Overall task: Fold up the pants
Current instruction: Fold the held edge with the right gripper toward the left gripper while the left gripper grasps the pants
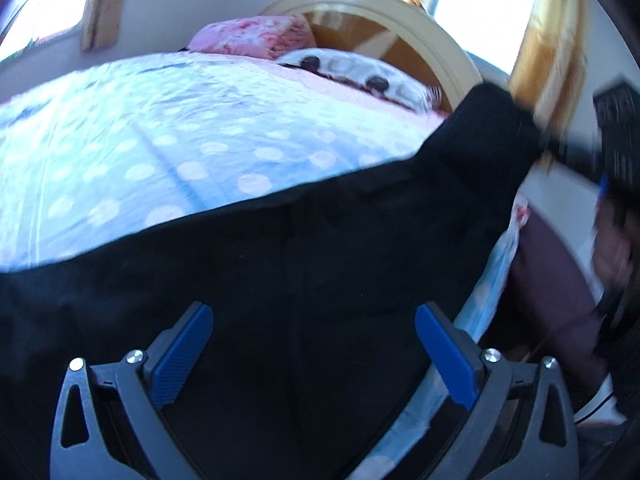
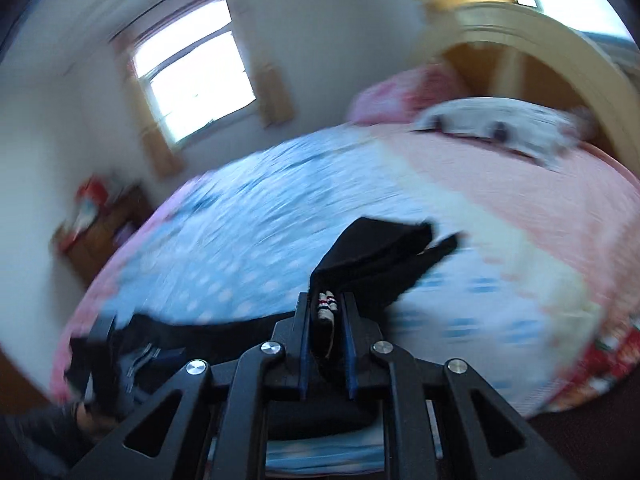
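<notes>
Black pants (image 1: pixel 280 248) lie spread across the near part of a bed with a blue dotted cover (image 1: pixel 180 140). My left gripper (image 1: pixel 314 310) hovers just over the dark cloth, blue pads wide apart and open, nothing pinched. One end of the pants rises toward the upper right in the left wrist view, up to a blurred dark gripper body (image 1: pixel 616 128). In the right wrist view my right gripper (image 2: pixel 326 300) is shut on a bunched edge of the pants (image 2: pixel 380 248) with a striped label showing between the fingers; the cloth flaps ahead of it above the cover (image 2: pixel 240 220).
A pink pillow (image 1: pixel 256 36) and a white patterned pillow (image 1: pixel 360 72) lie by the curved wooden headboard (image 1: pixel 420 24). A wooden nightstand (image 2: pixel 104 224) stands left of the bed under a window (image 2: pixel 192 72). A person's hand (image 1: pixel 616 248) shows at the right edge.
</notes>
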The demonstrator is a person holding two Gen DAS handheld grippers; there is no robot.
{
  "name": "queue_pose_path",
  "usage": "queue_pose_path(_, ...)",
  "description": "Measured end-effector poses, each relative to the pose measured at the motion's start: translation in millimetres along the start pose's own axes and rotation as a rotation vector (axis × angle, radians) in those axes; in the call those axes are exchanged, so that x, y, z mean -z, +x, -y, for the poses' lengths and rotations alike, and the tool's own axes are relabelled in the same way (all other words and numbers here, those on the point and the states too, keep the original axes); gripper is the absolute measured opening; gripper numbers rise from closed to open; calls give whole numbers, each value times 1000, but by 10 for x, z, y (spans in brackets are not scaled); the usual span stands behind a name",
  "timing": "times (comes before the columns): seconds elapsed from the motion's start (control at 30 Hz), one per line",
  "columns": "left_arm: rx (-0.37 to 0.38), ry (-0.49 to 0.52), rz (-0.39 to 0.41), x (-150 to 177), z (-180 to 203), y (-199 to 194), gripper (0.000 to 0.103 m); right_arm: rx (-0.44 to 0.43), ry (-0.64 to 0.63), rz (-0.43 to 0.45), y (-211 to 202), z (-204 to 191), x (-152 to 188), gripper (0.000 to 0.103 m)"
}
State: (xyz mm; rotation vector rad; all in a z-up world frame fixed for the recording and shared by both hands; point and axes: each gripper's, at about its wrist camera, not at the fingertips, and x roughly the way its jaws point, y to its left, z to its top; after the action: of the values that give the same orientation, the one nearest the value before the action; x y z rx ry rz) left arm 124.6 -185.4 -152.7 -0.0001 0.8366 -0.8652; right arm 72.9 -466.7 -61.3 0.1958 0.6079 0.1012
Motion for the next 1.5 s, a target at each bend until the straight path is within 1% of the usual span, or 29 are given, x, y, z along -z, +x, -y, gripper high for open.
queue_pose_path(0.07, 26, -75, 22, 31, -143, -90, 103, -42, -109, -73, 300, -378, 159, 14)
queue_pose_path(0.1, 44, -102, 26, 50, -193, -113, 103, -73, -167, -130, 512, -581, 297, 14)
queue_pose_path(0.13, 69, -134, 26, 73, -254, -128, 103, -90, -202, -167, 665, -700, 402, 14)
queue_pose_path(0.17, 80, -152, 23, 92, -281, -131, 103, -110, -242, -235, 890, -841, 569, 14)
queue_pose_path(0.2, 92, -174, 17, 109, -314, -124, 103, -120, -267, -288, 1030, -910, 671, 14)
queue_pose_path(0.23, 101, -183, 13, 119, -331, -117, 103, -113, -290, -321, 1125, -963, 762, 14)
queue_pose_path(0.27, 112, -188, 9, 125, -327, -103, 103, -96, -322, -336, 1197, -1000, 844, 16)
queue_pose_path(0.3, 124, -189, 6, 124, -308, -81, 103, -96, -351, -354, 1235, -1034, 894, 21)
queue_pose_path(0.33, 138, -189, 1, 118, -279, -49, 103, -99, -364, -366, 1236, -1040, 900, 23)
queue_pose_path(0.37, 151, -187, -5, 108, -244, -14, 103, -98, -375, -360, 1197, -1042, 893, 29)
queue_pose_path(0.4, 165, -184, -10, 100, -206, 11, 103, -103, -376, -353, 1132, -1013, 875, 39)
queue_pose_path(0.47, 192, -169, -25, 58, -102, 91, 103, -118, -367, -350, 1001, -934, 835, 46)
queue_pose_path(0.53, 211, -145, -35, 17, -9, 144, 103, -124, -357, -313, 802, -822, 791, 46)
queue_pose_path(0.6, 216, -118, -45, -16, 82, 205, 103, -98, -326, -278, 632, -650, 772, 47)
queue_pose_path(0.63, 218, -105, -57, -35, 123, 250, 103, -83, -291, -256, 552, -540, 761, 47)
queue_pose_path(0.73, 194, -83, -79, -103, 197, 354, 102, -59, -173, -203, 426, -258, 738, 47)
queue_pose_path(0.77, 190, -79, -76, -132, 219, 384, 98, -57, -132, -186, 383, -175, 730, 47)
queue_pose_path(0.8, 178, -73, -79, -141, 233, 402, 91, -56, -110, -175, 364, -138, 725, 47)
queue_pose_path(0.83, 150, -63, -86, -164, 248, 431, 86, -55, -92, -163, 342, -104, 715, 47)
queue_pose_path(0.87, 130, -55, -86, -178, 254, 443, 69, -51, -79, -150, 320, -83, 705, 47)
queue_pose_path(0.9, 119, -51, -89, -185, 258, 455, 39, -49, -76, -144, 335, -64, 681, 47)
queue_pose_path(0.93, 111, -50, -98, -188, 250, 467, 22, -48, -75, -138, 313, -55, 686, 47)
queue_pose_path(0.97, 106, -57, -107, -184, 225, 465, 13, -44, -76, -132, 302, -57, 685, 47)
queue_pose_path(1.0, 110, -68, -100, -172, 187, 425, 11, -37, -76, -122, 276, -63, 695, 47)
queue_pose_path(1.1, 108, -91, -74, -151, 37, 206, 10, -44, -65, -111, 274, -80, 686, 47)
queue_pose_path(1.2, 72, -118, -47, -82, -221, -125, 10, -67, -63, -103, 307, -142, 676, 47)
queue_pose_path(1.3, 15, -157, -51, 85, -519, -423, 10, -99, -84, -112, 356, -273, 680, 47)
queue_pose_path(1.4, -18, -194, -66, 257, -703, -494, 10, -146, -118, -133, 468, -459, 714, 48)
queue_pose_path(1.5, -15, -235, -60, 374, -793, -482, 10, -188, -163, -177, 637, -667, 775, 48)
